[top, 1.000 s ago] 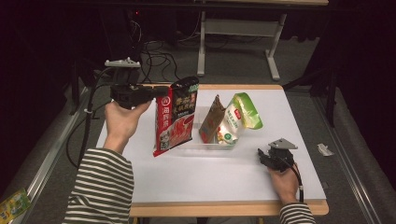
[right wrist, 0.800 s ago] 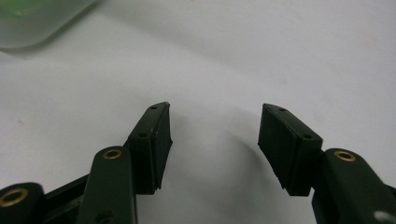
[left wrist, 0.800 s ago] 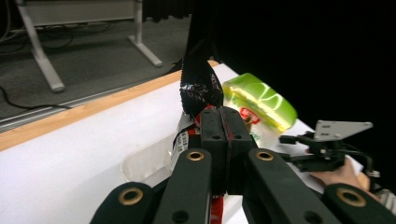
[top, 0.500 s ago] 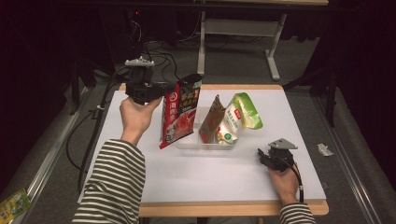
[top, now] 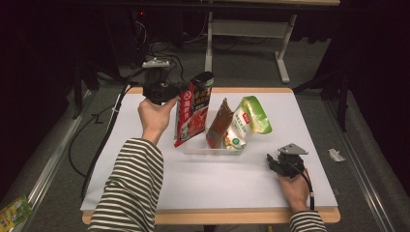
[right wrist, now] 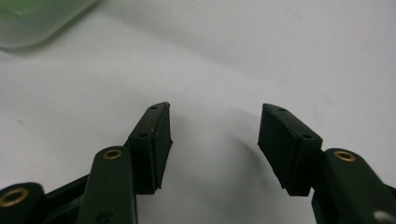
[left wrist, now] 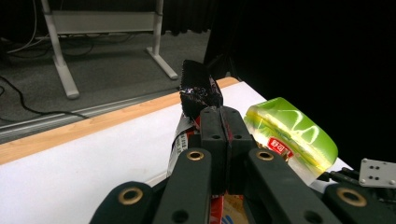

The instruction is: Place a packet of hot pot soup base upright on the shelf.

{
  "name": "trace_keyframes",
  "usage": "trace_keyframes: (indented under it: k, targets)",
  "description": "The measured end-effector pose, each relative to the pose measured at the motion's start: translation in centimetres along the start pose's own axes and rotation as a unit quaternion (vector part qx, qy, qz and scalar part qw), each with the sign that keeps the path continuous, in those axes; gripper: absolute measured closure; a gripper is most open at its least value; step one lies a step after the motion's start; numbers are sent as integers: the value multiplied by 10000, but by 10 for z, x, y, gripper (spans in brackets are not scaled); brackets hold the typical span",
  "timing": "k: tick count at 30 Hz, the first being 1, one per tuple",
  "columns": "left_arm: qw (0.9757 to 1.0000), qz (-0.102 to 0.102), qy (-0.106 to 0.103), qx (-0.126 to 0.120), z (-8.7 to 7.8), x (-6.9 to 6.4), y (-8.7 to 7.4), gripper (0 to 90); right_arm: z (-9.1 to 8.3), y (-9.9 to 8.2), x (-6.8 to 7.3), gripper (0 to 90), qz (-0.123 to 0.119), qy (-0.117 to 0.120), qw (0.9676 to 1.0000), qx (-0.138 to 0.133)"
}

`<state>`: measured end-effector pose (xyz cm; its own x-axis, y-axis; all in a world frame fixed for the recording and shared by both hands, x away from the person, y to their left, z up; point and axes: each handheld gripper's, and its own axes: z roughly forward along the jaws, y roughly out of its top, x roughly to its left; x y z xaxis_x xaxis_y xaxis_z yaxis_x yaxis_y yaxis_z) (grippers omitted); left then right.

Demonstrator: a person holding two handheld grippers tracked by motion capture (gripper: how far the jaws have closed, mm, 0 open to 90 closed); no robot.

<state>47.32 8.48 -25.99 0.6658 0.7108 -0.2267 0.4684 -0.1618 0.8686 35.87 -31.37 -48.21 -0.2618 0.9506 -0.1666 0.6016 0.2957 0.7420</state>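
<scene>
Two snack bags already stand in the clear tray (top: pixel 193 149), a brown bag (top: pixel 218 123) and a green bag (top: pixel 251 118), so the red bag (top: pixel 189 113) has to slot in on their left. Left gripper (top: pixel 162 92) is pinching the red bag near its top edge, holding it upright over the tray's left end. I'd lower it straight and keep it off the brown bag, which leans and might tip. Right gripper (right wrist: pixel 212 135) rests on the surface (top: pixel 145 125), jaws spread, holding nothing.
</scene>
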Motion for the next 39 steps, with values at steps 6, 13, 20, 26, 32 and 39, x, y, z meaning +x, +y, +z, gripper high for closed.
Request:
trace_keyframes:
  k: [6,13,20,26,32,39]
  targets:
    - [9994,223,76,261,20,-2,-22,875,0,0,0,446,5,-15,10000,-4]
    - [9994,208,-41,284,13,4,-25,781,0,0,1,446,6,-23,10000,-4]
    - [9982,270,147,524,18,9,-30,667,0,0,0,446,0,-23,10000,-15]
    - [9958,345,242,809,22,9,-42,569,0,0,0,446,3,-3,10000,-1]
    - [9927,450,278,1083,24,8,-58,538,0,0,0,446,4,-15,10000,-5]
    - [9885,532,302,1381,19,9,-80,524,0,0,1,446,-14,-24,10000,3]
